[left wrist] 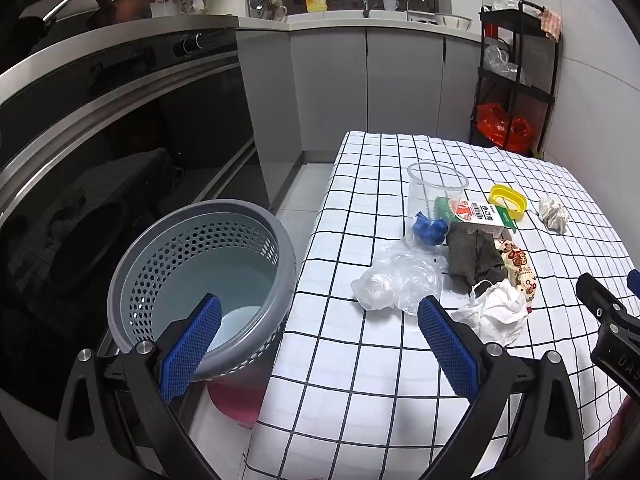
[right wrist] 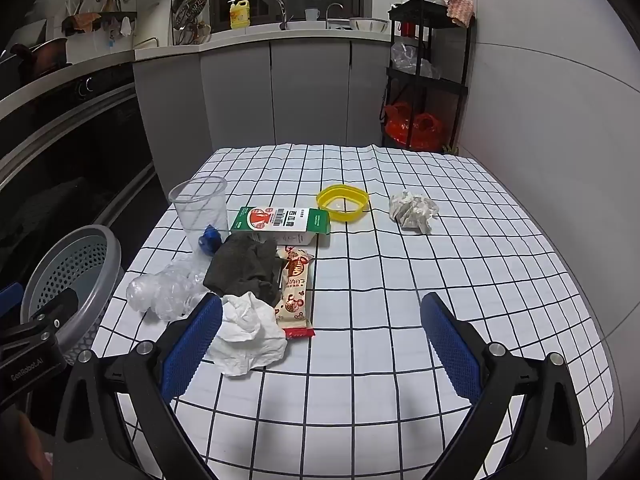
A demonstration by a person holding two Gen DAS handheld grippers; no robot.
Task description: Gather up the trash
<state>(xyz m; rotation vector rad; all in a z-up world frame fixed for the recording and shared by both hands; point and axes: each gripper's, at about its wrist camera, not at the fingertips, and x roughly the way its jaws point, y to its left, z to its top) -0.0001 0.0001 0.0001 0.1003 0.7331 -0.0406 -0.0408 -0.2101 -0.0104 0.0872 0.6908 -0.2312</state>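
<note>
Both grippers are held above the near edge of the table (right wrist: 400,280), which is covered in a white cloth with a black grid. The left gripper (left wrist: 320,334) has its jaws spread wide and holds nothing; it hangs over the table's left edge, one blue pad over the grey perforated waste basket (left wrist: 132,264) that stands beside the table on the left. The right gripper (right wrist: 322,334) is likewise spread wide and holds nothing, positioned over the near part of the cloth. The trash lies in a cluster on the left half of the table: a crumpled white tissue (right wrist: 250,336) nearest the right gripper, touching a beige snack wrapper (right wrist: 295,292) and a dark crumpled cloth (right wrist: 244,268). To the left of these lies crumpled clear plastic film (right wrist: 164,290). Behind them a clear plastic cup (right wrist: 200,204) stands upright, with a small blue object (right wrist: 209,240) at its base, just beside a green and white carton (right wrist: 280,222) lying flat. Farther back a yellow plastic ring (right wrist: 343,202) lies near the carton, and a crumpled paper ball (right wrist: 414,210) sits apart to the right. A black shelf cart (right wrist: 426,72) stands in the far corner.
</note>
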